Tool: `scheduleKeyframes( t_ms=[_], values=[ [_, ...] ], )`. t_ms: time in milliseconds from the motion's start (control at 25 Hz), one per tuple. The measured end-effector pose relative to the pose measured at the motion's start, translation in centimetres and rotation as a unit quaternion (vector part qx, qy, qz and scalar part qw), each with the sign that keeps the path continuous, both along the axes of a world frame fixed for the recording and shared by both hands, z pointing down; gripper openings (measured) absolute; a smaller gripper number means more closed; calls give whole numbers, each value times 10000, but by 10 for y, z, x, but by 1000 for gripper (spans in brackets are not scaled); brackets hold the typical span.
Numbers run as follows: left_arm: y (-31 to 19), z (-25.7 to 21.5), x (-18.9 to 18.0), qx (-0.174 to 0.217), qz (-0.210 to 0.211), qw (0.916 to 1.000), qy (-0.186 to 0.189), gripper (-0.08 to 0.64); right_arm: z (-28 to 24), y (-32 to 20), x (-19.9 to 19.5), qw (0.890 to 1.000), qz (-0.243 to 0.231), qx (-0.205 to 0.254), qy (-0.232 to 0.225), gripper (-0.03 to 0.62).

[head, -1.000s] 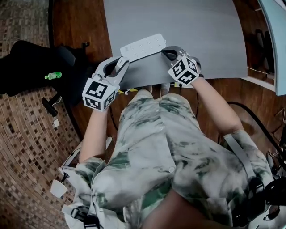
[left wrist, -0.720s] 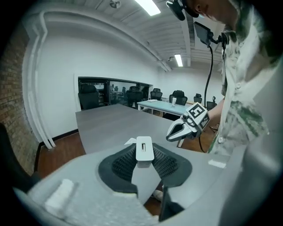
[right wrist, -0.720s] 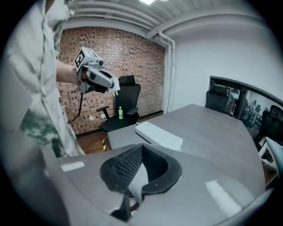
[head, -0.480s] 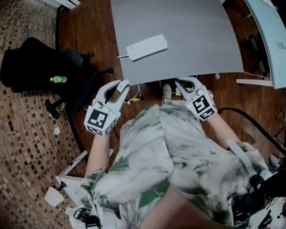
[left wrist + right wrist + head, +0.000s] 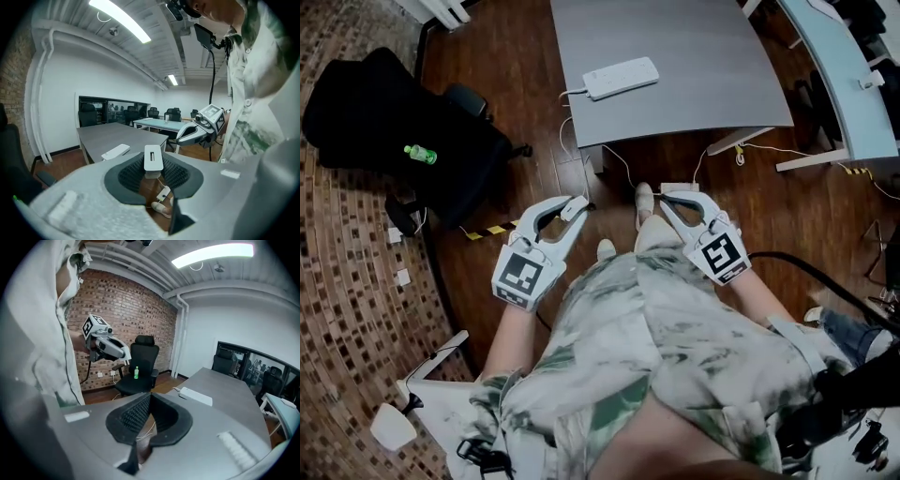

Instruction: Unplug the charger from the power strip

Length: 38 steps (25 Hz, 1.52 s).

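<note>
Left gripper (image 5: 576, 206): close by at eleven o'clock, squeezing the white charger (image 5: 153, 159).
Right gripper (image 5: 672, 199): close by at one o'clock, jaws together, holding nothing.
Power strip (image 5: 622, 78): far off at twelve o'clock on the grey table (image 5: 703, 47), nothing plugged in.
Job: looks done.

We can read no words, numbers or brand names anywhere. The left gripper (image 5: 577, 202) and the right gripper (image 5: 665, 198) carry only black-and-white square patterns on their cubes, and the green bottle (image 5: 420, 154) has a label too small for us to read.
</note>
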<state>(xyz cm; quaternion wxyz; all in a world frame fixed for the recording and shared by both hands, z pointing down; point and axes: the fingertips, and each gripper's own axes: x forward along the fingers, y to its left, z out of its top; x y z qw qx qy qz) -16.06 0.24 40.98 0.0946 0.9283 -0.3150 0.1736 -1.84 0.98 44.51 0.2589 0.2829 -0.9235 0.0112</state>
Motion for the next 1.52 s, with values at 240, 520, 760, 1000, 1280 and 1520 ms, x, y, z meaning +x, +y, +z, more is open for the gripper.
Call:
scheduleKeyframes(
  t_ms=[240, 520, 760, 1000, 1280, 1520],
  values=[
    [57, -14, 24, 72, 438, 9988, 224, 103, -28, 61, 4, 9998, 151, 124, -14, 3],
    [120, -31, 79, 217, 622, 9975, 243, 103, -41, 132, 40, 9992, 113, 365, -95, 5],
    [198, -42, 139, 239, 392, 9987, 210, 103, -35, 221, 92, 9991, -145, 278, -285, 5],
    [284, -44, 164, -130, 84, 9997, 186, 103, -25, 290, 125, 9986, -260, 62, -464, 5],
    [324, -56, 164, -69, 255, 9997, 4, 103, -48, 319, 132, 9977, -197, 420, -488, 5],
    [356, -75, 140, 216, 725, 9970, 172, 103, -65, 349, 98, 9972, 126, 579, -466, 5]
  ],
)
